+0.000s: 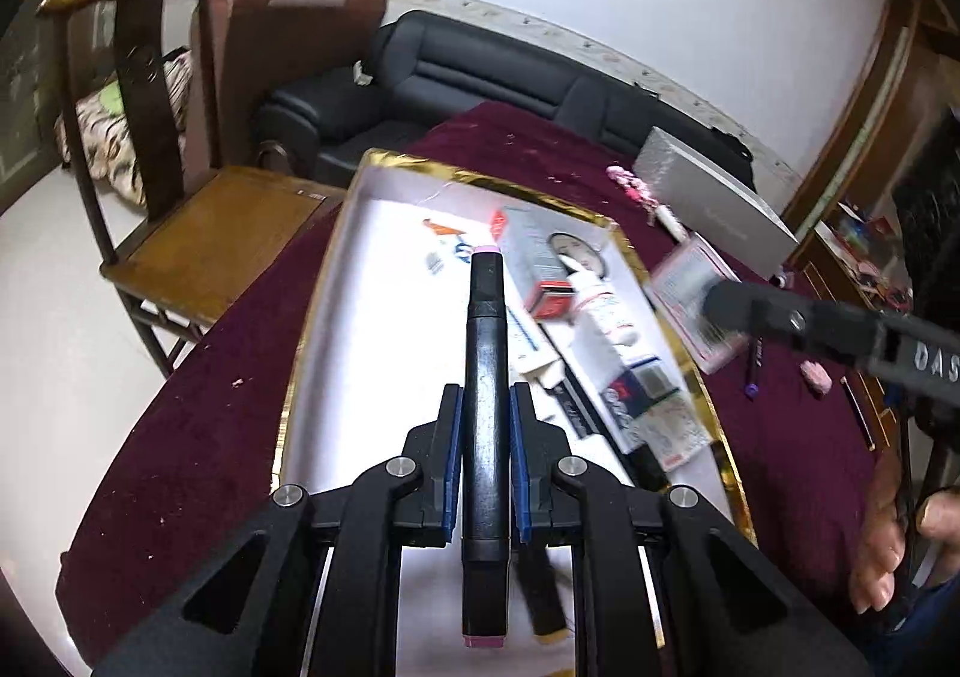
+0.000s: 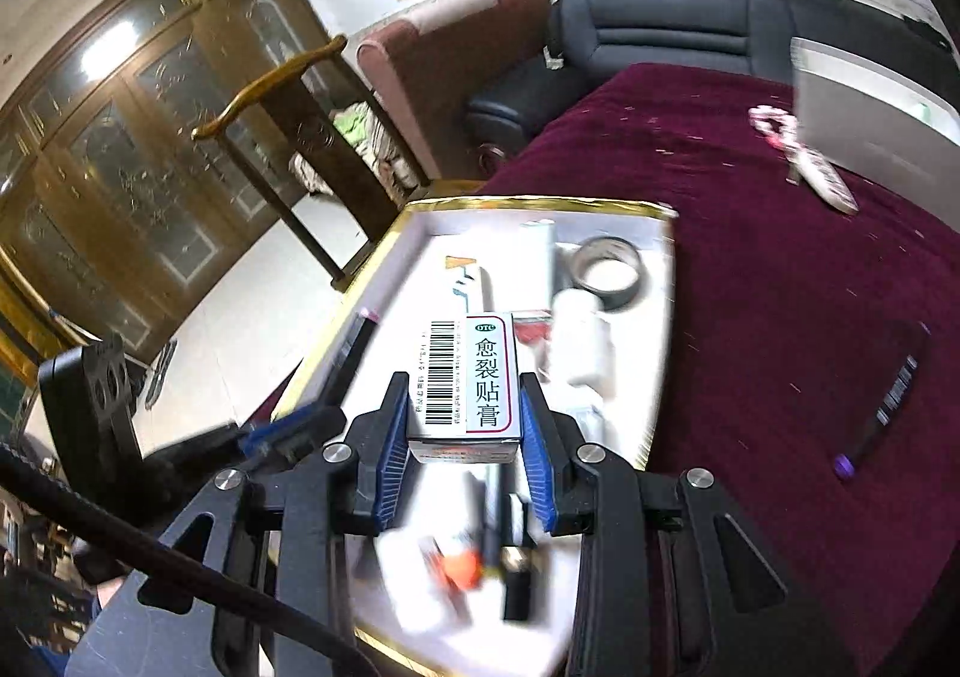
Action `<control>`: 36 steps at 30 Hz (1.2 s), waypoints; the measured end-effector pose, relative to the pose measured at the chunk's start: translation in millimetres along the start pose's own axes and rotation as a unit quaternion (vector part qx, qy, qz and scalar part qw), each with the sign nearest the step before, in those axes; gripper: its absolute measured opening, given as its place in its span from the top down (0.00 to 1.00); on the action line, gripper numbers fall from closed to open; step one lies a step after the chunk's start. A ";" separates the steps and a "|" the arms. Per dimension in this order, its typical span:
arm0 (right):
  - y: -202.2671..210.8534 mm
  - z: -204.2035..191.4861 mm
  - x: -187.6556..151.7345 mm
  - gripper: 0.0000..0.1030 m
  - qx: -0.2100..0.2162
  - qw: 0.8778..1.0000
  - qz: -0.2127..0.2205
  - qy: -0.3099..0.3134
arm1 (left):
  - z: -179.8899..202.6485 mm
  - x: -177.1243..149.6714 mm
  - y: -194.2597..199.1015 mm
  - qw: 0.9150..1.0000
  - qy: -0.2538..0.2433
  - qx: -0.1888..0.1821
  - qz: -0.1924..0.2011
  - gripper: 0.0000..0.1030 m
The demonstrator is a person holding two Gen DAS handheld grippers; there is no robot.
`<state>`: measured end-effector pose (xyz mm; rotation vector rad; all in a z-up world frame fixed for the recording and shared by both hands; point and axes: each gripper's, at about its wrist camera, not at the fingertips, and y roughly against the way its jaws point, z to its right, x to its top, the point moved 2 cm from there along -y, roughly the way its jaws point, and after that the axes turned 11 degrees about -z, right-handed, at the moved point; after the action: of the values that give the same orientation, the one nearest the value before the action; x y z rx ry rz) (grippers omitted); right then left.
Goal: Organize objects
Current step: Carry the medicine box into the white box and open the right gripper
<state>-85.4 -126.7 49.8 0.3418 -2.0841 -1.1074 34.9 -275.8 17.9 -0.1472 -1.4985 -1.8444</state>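
The left tongs [image 1: 486, 437] are clenched on a black marker [image 1: 485, 371] with pink end caps, which lies lengthwise between the blue pads and points far over a gold-rimmed white tray [image 1: 336, 281]. The right tongs [image 2: 465, 437] grip a small white medicine box [image 2: 465, 377] with a barcode and printed Chinese characters, its sides pressed by the blue pads, above the same tray [image 2: 384, 251].

The tray sits on a surface covered by a dark red cloth [image 1: 198, 407]. Inside it, at the far right, lie a roll of dark tape [image 2: 606, 272], a white tube [image 1: 603, 305], a grey carton with a red end [image 1: 534, 263] and further printed boxes [image 1: 654, 407] nearer. In the left wrist view the right tongs reach in from the right, blurred, just past the tray's right rim.

On the cloth to the right of the tray lie a dark pen with a purple tip [image 2: 882, 407], a pink eraser [image 1: 816, 374] and, farther off, a pink patterned item [image 2: 804, 161] beside a grey box [image 1: 714, 203]. A wooden chair [image 1: 198, 221] stands left of the surface, a black sofa [image 1: 468, 71] beyond it.
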 end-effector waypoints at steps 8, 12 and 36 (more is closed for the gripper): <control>-42.5 -27.4 42.0 0.69 -0.001 1.000 -0.027 0.014 | -21.2 -7.0 0.8 1.000 0.014 0.000 -0.014 0.89; -63.5 -32.6 60.2 0.69 -0.012 0.999 -0.045 0.016 | -26.8 -0.4 -0.8 1.000 0.017 0.005 -0.020 0.89; -152.5 -35.5 112.5 0.69 -0.061 0.993 -0.103 0.020 | -37.8 18.4 -19.8 0.997 0.050 0.008 -0.058 0.89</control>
<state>-153.5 -298.7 -5.0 0.5238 -1.9679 -1.3312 23.2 -317.0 -0.1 0.0404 -1.4786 -1.9025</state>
